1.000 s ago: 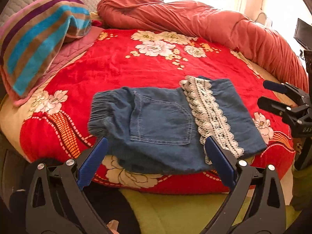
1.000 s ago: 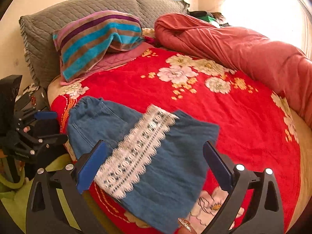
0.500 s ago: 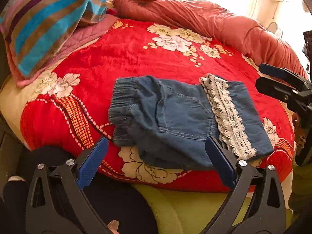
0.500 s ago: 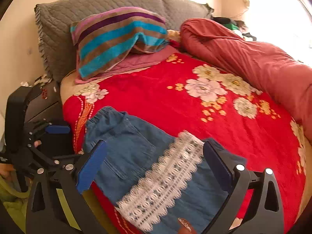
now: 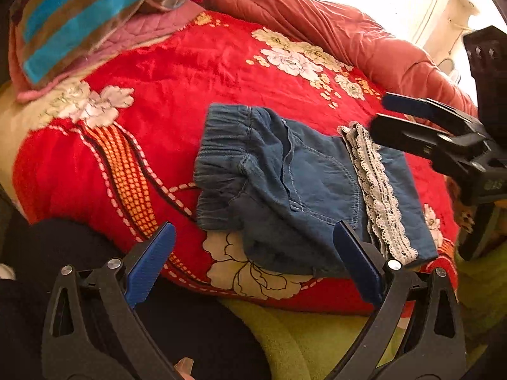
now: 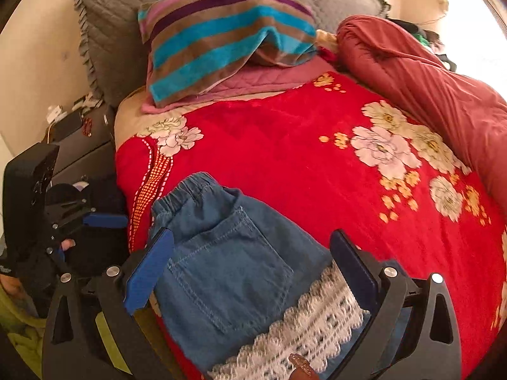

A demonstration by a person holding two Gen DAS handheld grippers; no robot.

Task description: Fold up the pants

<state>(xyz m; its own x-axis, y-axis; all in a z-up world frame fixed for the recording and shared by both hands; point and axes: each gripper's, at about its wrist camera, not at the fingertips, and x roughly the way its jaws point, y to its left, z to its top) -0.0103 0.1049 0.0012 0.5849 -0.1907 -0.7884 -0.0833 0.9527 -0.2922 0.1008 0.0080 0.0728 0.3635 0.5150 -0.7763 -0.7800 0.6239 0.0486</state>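
Note:
Folded blue denim pants (image 5: 294,186) with a white lace band (image 5: 374,186) lie flat near the front edge of a red floral blanket (image 5: 190,72). Their elastic waistband (image 5: 218,145) points left and a back pocket faces up. My left gripper (image 5: 253,262) hangs open just off the bed's edge, in front of the pants and holding nothing. My right gripper (image 6: 250,269) stands open above the pants (image 6: 228,272), over the pocket and the lace band (image 6: 310,323). The right gripper (image 5: 412,123) also shows from the side in the left wrist view, above the lace end.
A striped pillow (image 6: 228,34) and a grey quilted pillow (image 6: 117,9) lie at the head of the bed. A rolled rust-red duvet (image 6: 427,72) runs along the far side. A dark nightstand (image 6: 79,145) stands left of the bed. Yellow-green fabric (image 5: 285,332) lies below the edge.
Both grippers have shifted left along the bed's edge. The right one has moved in over the pocket and lace band. The pants lie as they did.

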